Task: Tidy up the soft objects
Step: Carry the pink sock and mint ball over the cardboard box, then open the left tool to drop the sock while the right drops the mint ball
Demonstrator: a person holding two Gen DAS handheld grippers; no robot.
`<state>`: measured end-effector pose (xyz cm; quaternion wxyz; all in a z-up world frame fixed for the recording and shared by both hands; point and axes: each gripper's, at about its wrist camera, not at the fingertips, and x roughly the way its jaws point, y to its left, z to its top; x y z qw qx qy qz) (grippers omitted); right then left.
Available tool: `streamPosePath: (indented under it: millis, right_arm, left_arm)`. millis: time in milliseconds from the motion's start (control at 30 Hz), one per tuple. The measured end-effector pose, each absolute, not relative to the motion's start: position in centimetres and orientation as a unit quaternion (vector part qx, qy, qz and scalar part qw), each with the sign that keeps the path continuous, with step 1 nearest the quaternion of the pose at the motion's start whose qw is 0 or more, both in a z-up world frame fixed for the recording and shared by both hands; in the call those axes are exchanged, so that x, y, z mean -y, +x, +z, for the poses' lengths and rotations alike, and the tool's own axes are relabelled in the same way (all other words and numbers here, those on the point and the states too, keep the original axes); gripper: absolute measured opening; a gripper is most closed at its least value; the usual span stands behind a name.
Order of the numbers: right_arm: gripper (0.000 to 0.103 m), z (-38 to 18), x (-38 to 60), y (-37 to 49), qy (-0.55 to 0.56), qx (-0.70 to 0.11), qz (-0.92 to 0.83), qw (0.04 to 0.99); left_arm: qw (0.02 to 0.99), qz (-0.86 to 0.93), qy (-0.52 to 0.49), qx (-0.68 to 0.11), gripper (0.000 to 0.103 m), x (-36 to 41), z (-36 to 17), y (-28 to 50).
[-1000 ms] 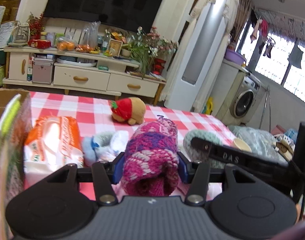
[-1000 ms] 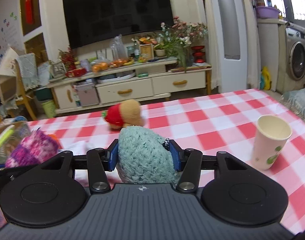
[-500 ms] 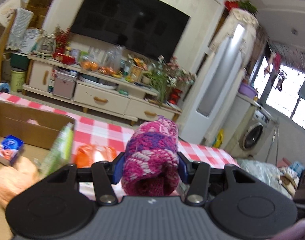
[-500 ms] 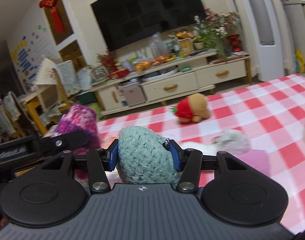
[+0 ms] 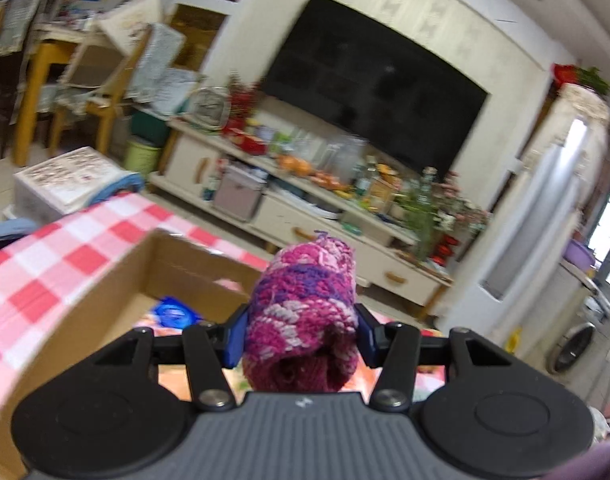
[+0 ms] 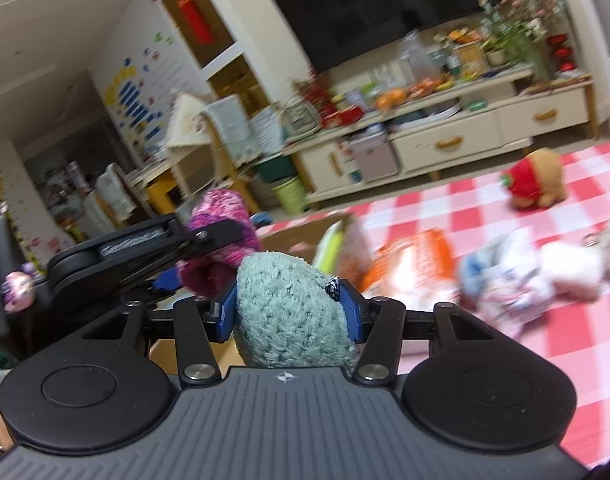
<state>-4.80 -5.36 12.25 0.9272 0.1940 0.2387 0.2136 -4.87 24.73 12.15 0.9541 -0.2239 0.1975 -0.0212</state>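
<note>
2 handheld grippers are carrying knitted items toward an open cardboard box (image 5: 105, 280) that is sitting on a table covered in a red-and-white checked cloth (image 5: 45, 264). The left gripper (image 5: 301, 332) is clamping a pink-and-purple knitted piece (image 5: 305, 304) between its blue pads, its open cuff facing the camera, and is hovering over the box, probably so the piece can drop inside. A blue packet (image 5: 173, 312) is already lying in the box.

The right gripper (image 6: 291, 312) is gripping a pale green knitted piece (image 6: 289, 312) in the same way, just beside and behind the left one, seemingly waiting its turn.

Other soft things are lying on the cloth to the right: a brown plush toy with a red strawberry hat (image 6: 535, 182), a blurred white-and-blue bundle (image 6: 525, 268) and an orange-and-white packet (image 6: 417, 256). Judging by this, sorting is only partly finished.
</note>
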Motion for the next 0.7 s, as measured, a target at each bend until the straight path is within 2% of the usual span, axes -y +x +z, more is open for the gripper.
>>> streamPosePath:
  millis: [467, 500, 633, 700]
  right_arm:
    - [0.067, 10.7, -1.1, -4.0, 0.192, -0.280, 0.276, 0.899]
    - [0.071, 10.5, -1.4, -4.2, 0.192, -0.281, 0.279, 0.898]
    - [0.076, 10.3, -1.3, -4.5, 0.197, -0.287, 0.288, 0.892]
    - [0.088, 10.6, -1.0, -4.6, 0.199, -0.284, 0.284, 0.894]
  left_arm:
    - [0.944, 0.050, -0.244, -0.218, 0.055, -29.6, 11.6, -5.0]
    - [0.943, 0.054, -0.244, -0.218, 0.055, -29.8, 11.6, -5.1]
    - [0.942, 0.065, -0.248, -0.216, 0.058, -30.4, 11.6, -5.2]
    - [0.943, 0.071, -0.244, -0.213, 0.066, -30.6, 11.7, -5.1]
